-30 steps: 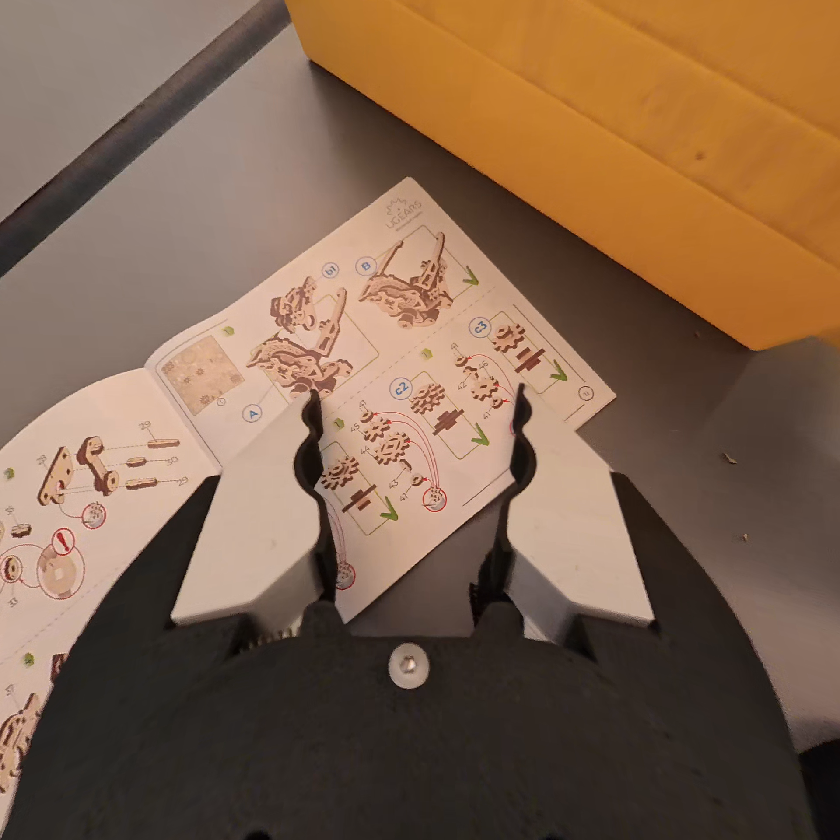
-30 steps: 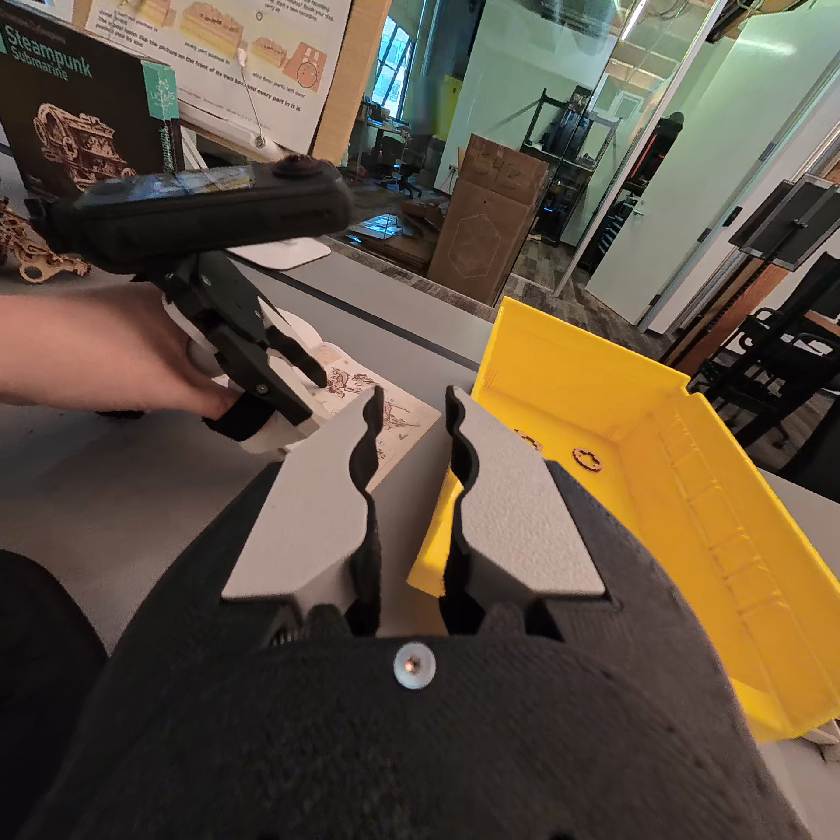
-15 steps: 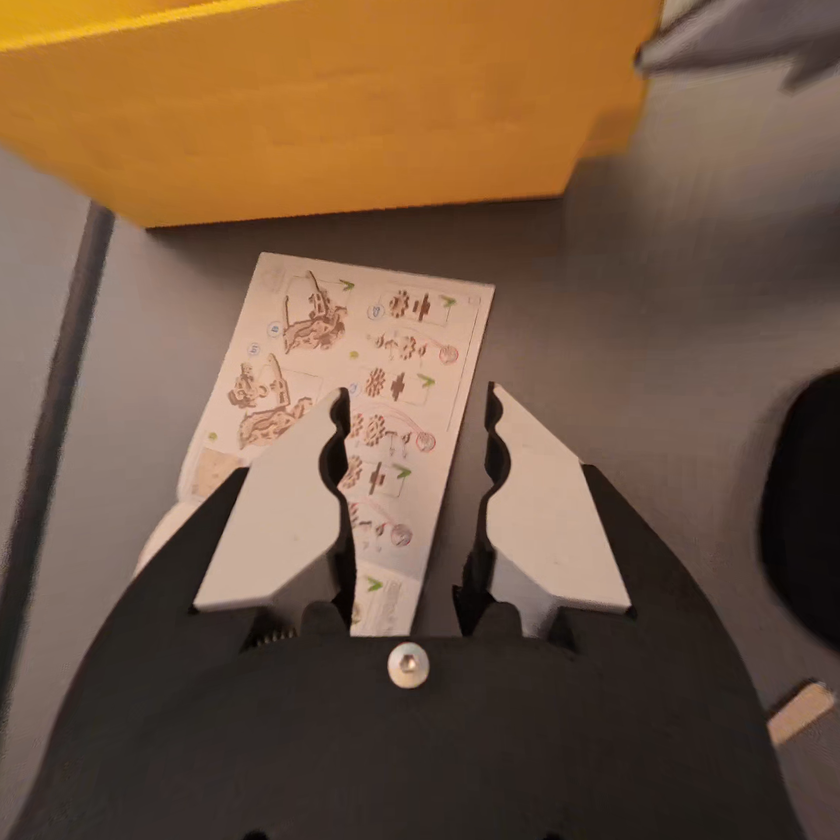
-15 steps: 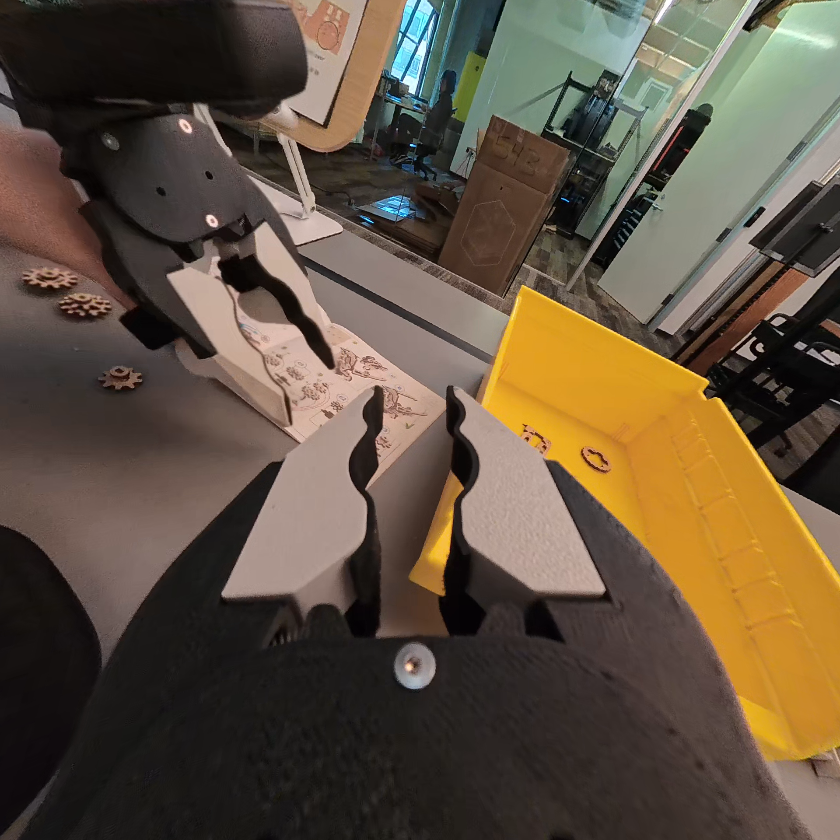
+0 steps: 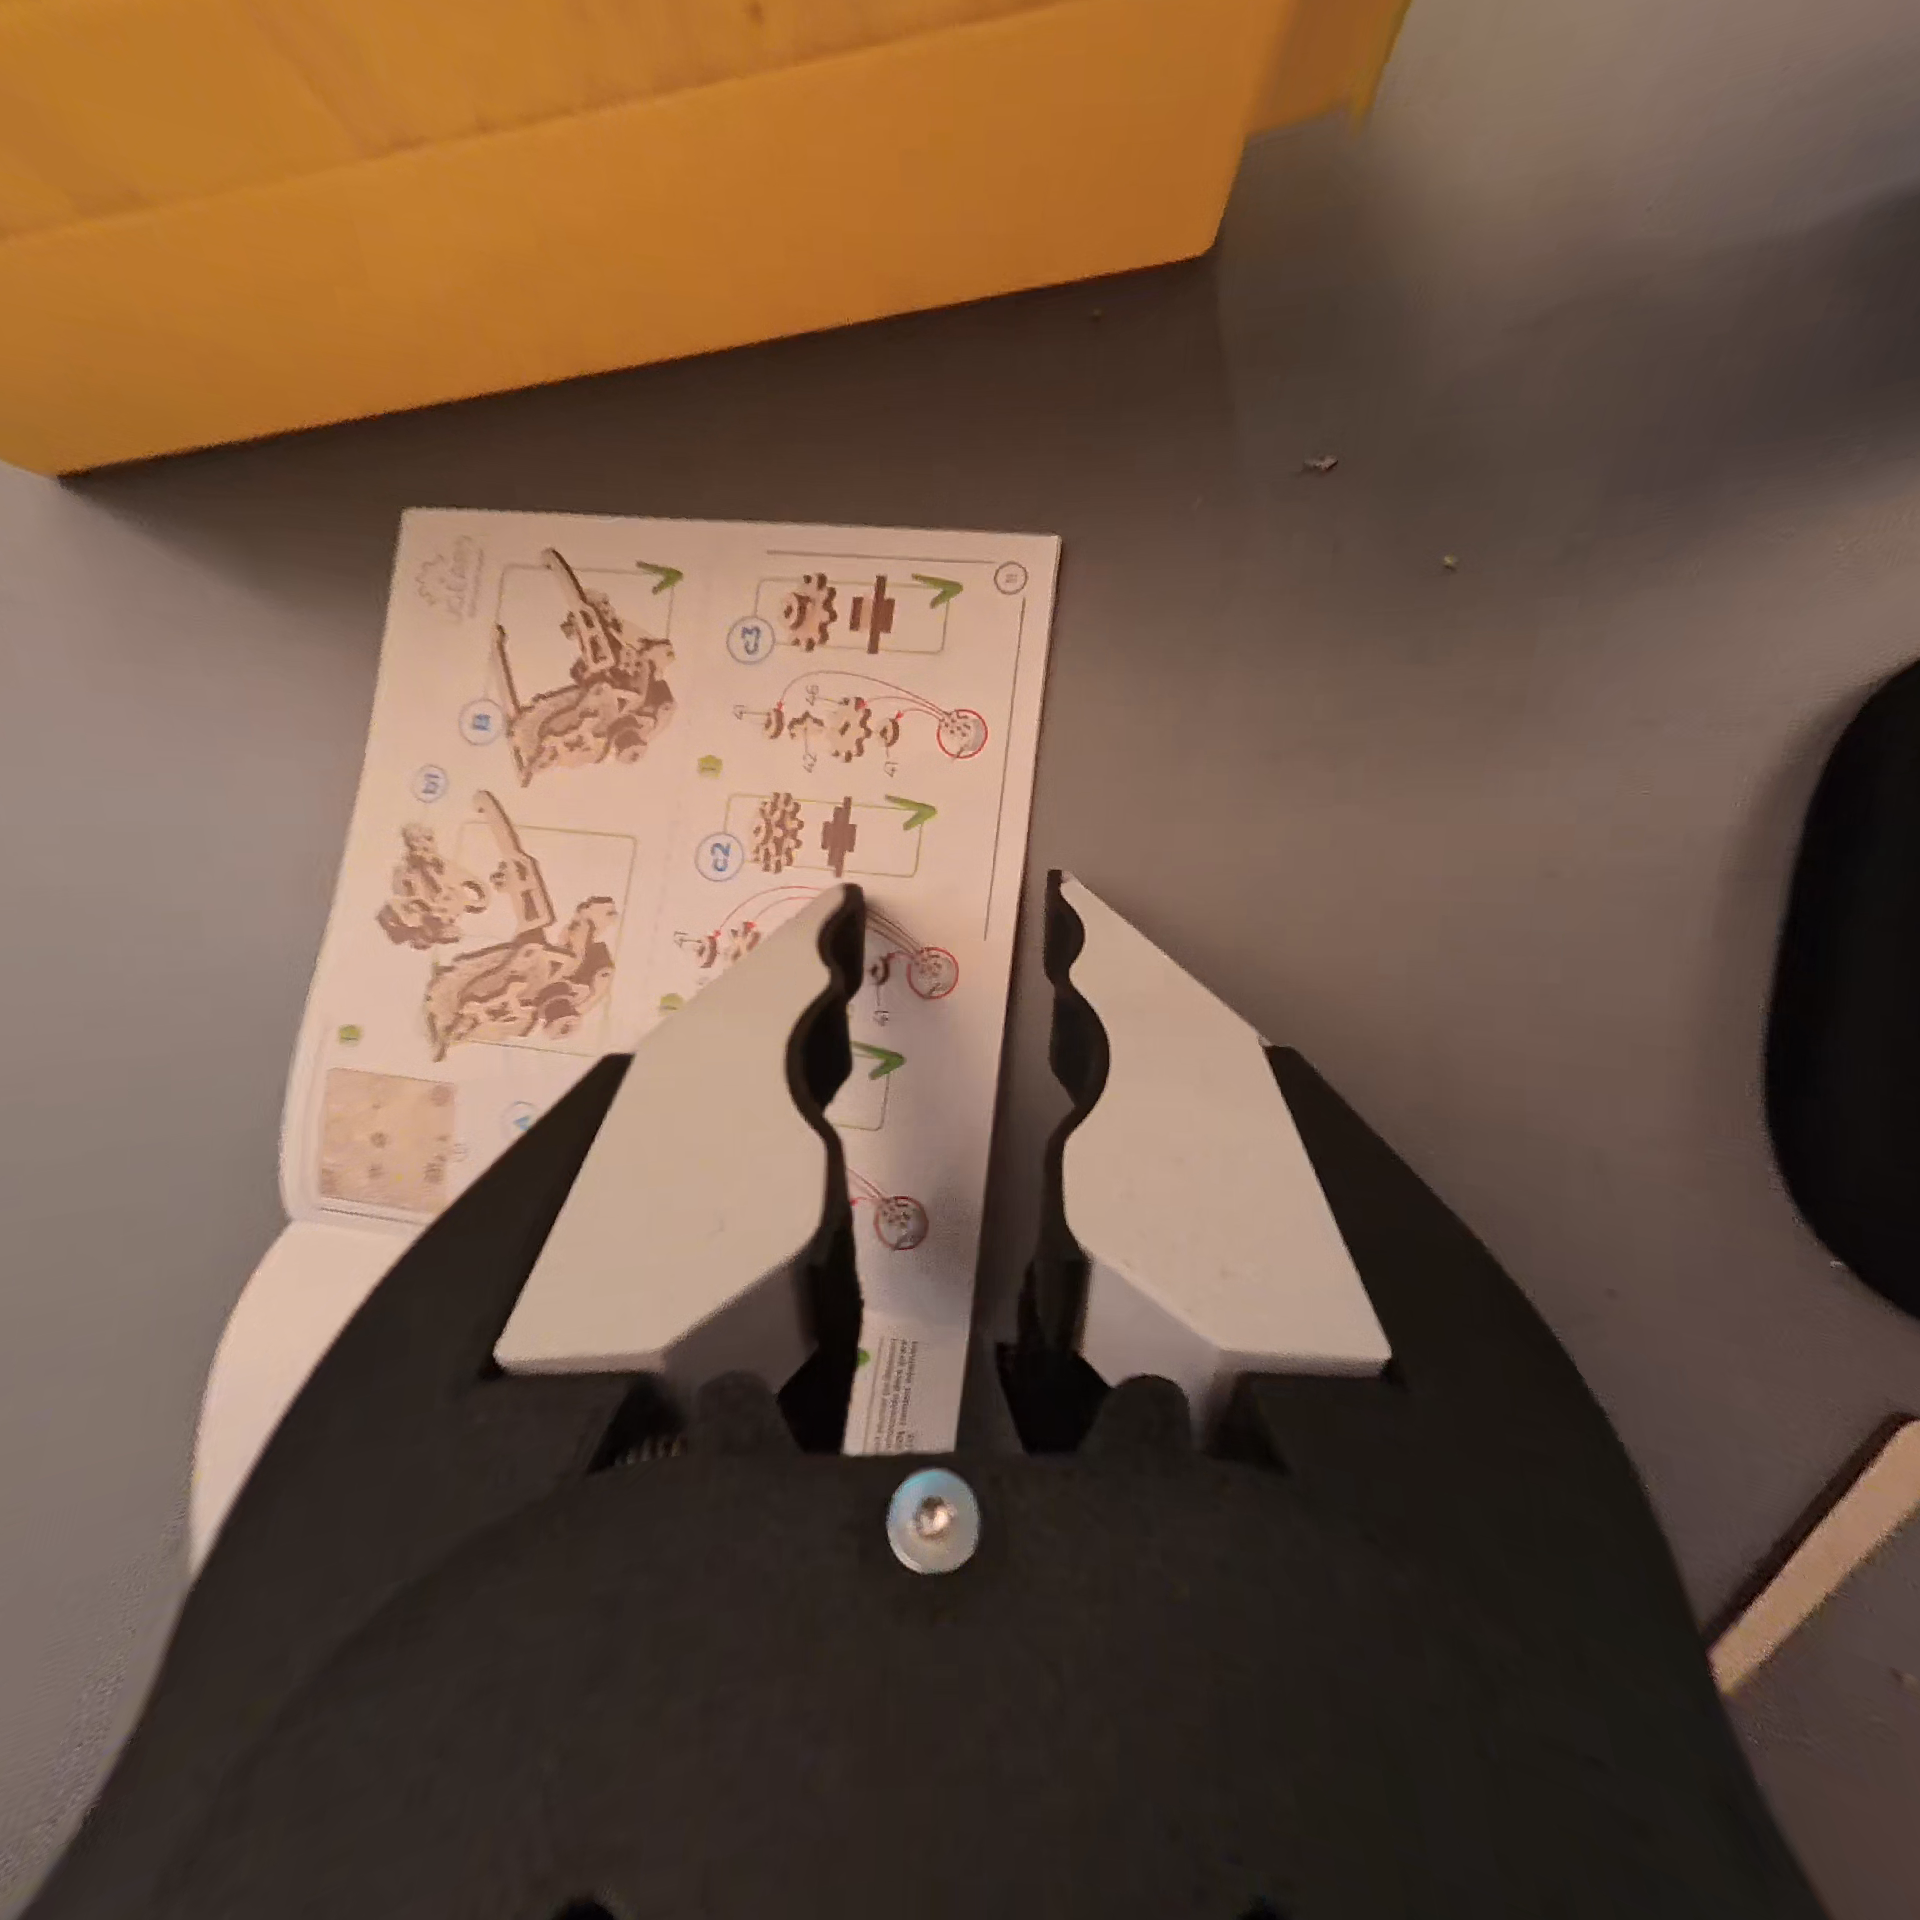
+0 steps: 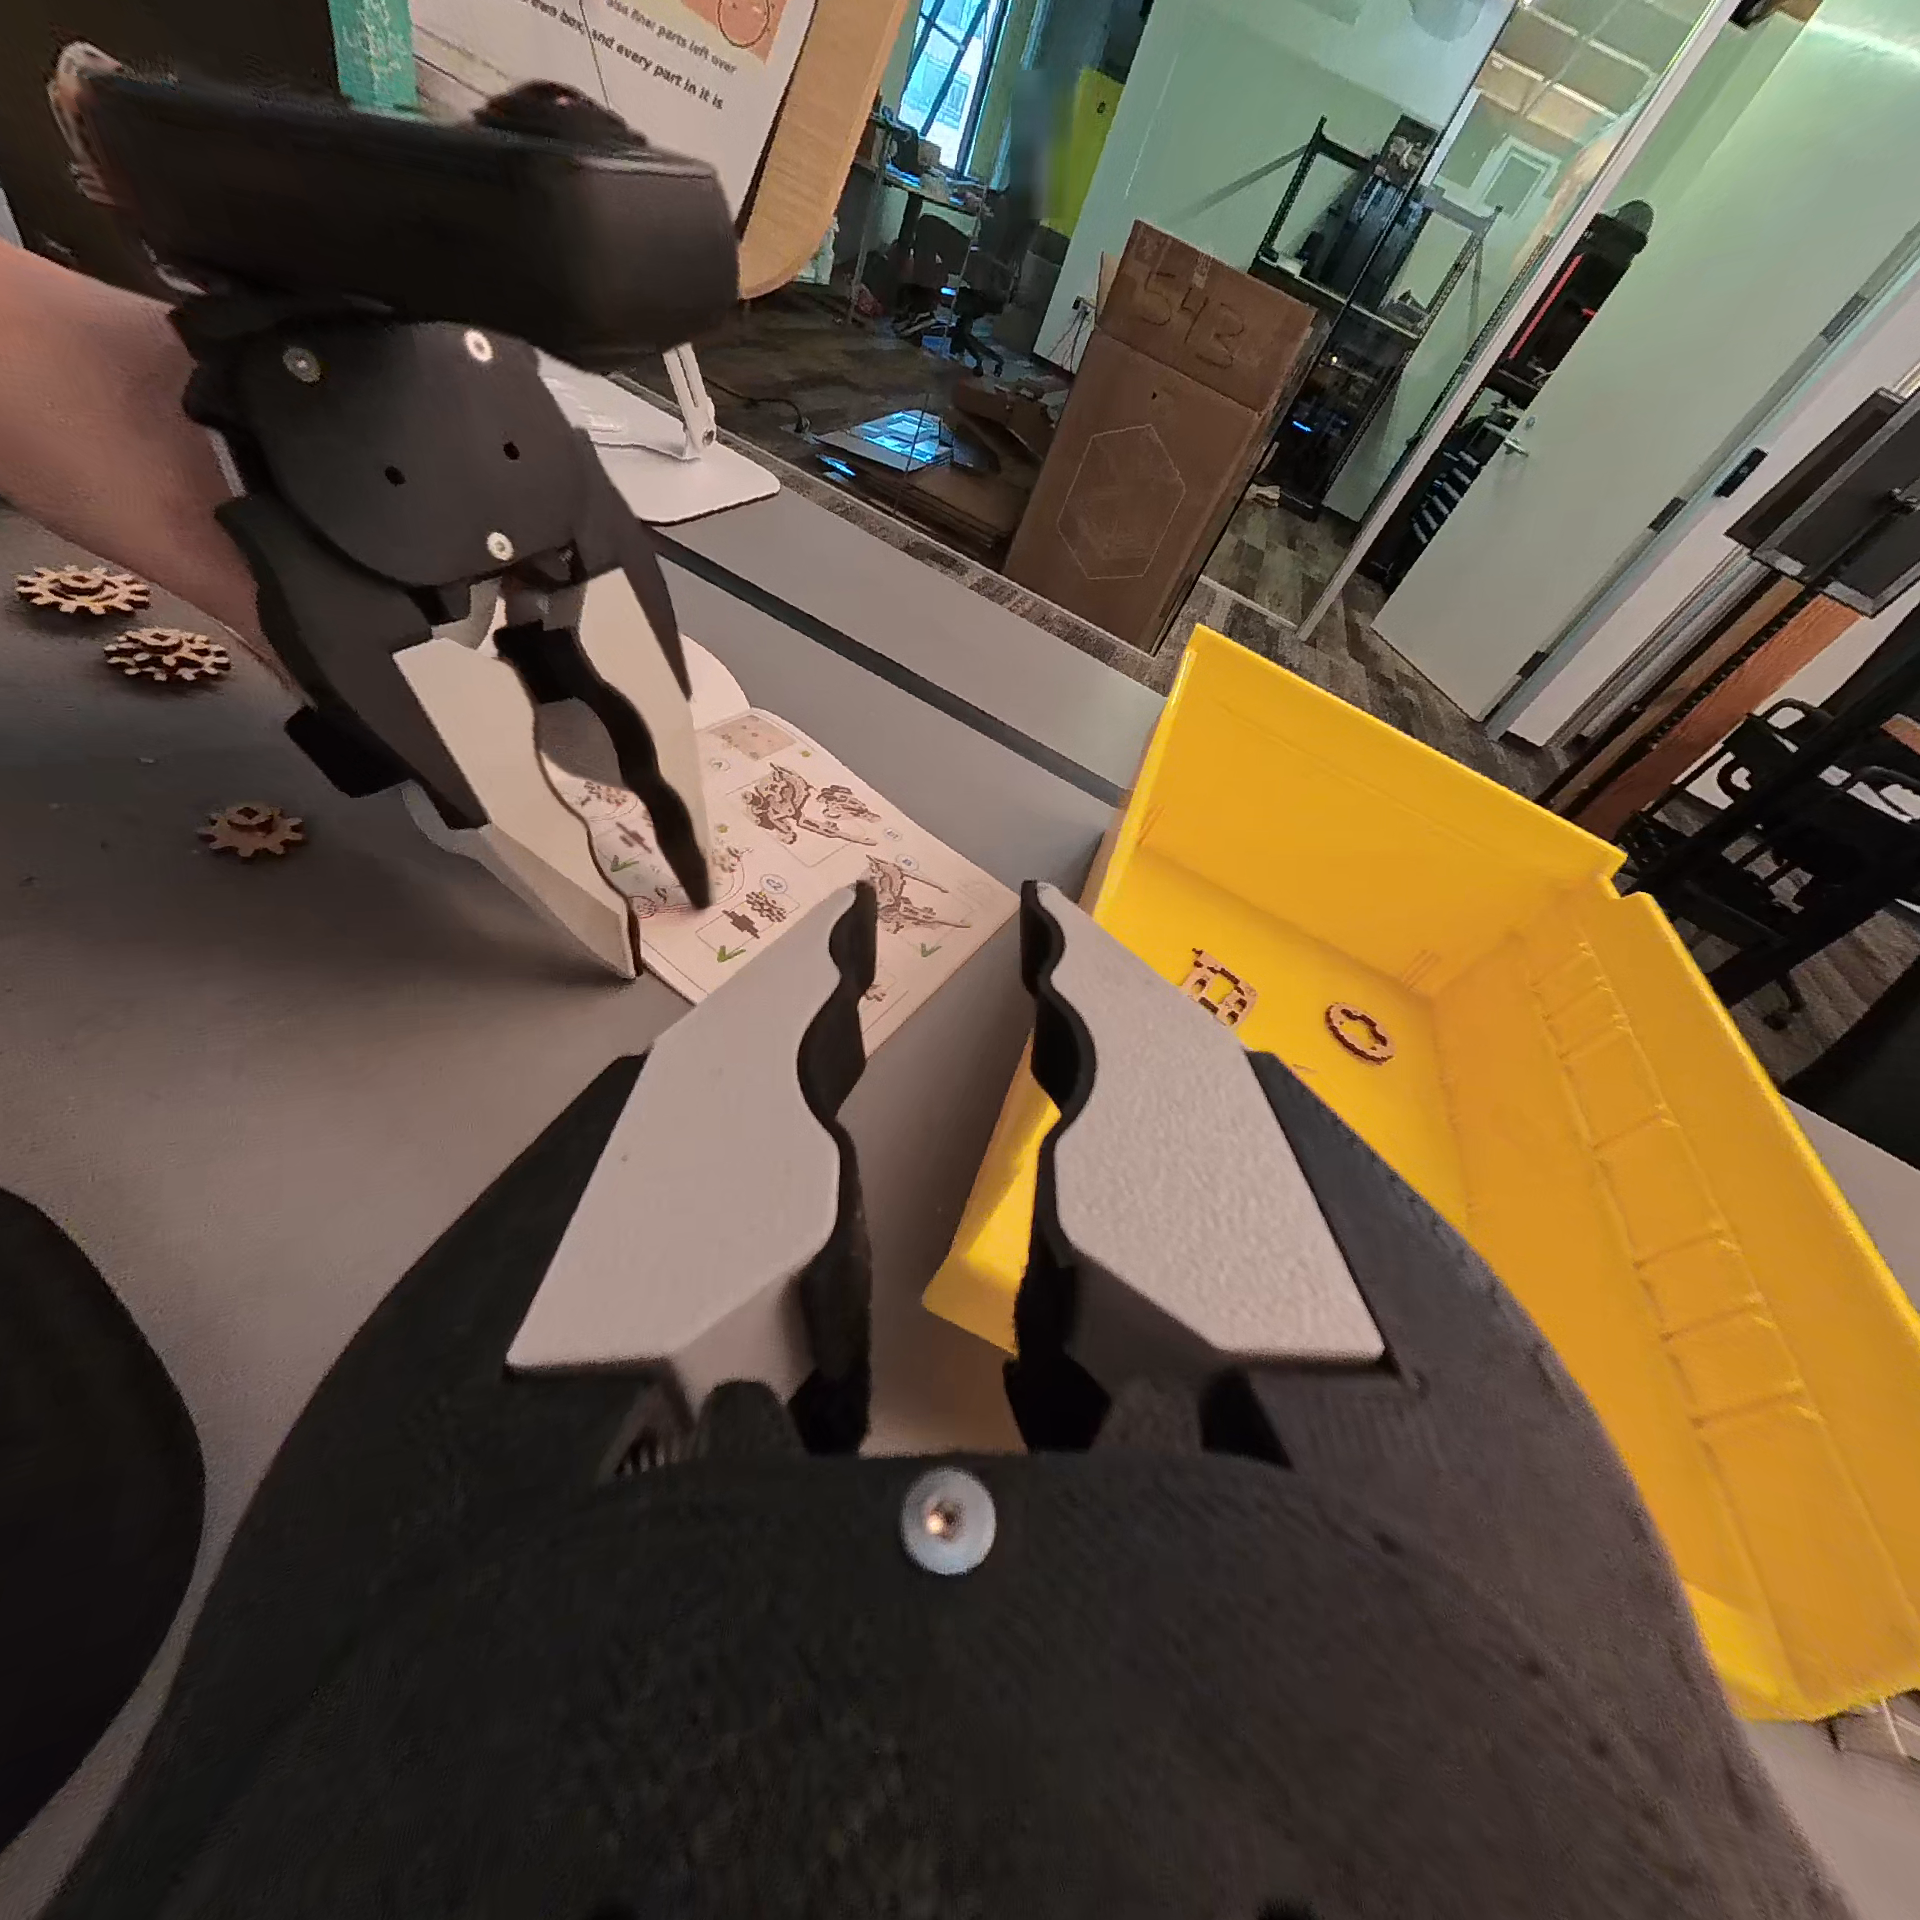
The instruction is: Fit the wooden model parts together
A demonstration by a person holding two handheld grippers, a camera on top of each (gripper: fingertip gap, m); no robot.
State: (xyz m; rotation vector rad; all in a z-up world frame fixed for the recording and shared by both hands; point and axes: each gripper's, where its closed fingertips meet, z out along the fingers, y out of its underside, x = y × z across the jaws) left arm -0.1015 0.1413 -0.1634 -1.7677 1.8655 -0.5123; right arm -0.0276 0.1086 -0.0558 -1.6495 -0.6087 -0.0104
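Three small wooden gears (image 6: 166, 655) lie on the grey table at the far left of the right wrist view. Two flat wooden parts (image 6: 1218, 987) lie inside the yellow bin (image 6: 1662, 1195). My left gripper (image 5: 954, 888) is open and empty, its tips just above the right edge of the paper instruction sheet (image 5: 582, 831). It also shows in the right wrist view (image 6: 665, 920), held by a hand (image 6: 83, 416), pointing down at the sheet (image 6: 831, 831). My right gripper (image 6: 945, 894) is open with a narrow gap and empty, above the table by the bin's near corner.
The yellow bin's wall (image 5: 623, 208) stands just beyond the sheet. A black rounded object (image 5: 1849, 987) lies to the right and a pale wooden strip (image 5: 1829, 1558) at the lower right. A white lamp base (image 6: 696, 488) stands at the table's far edge.
My left gripper has swung round over the instruction sheet and come nearer to the right gripper, and its jaws have narrowed. The right gripper has hardly moved.
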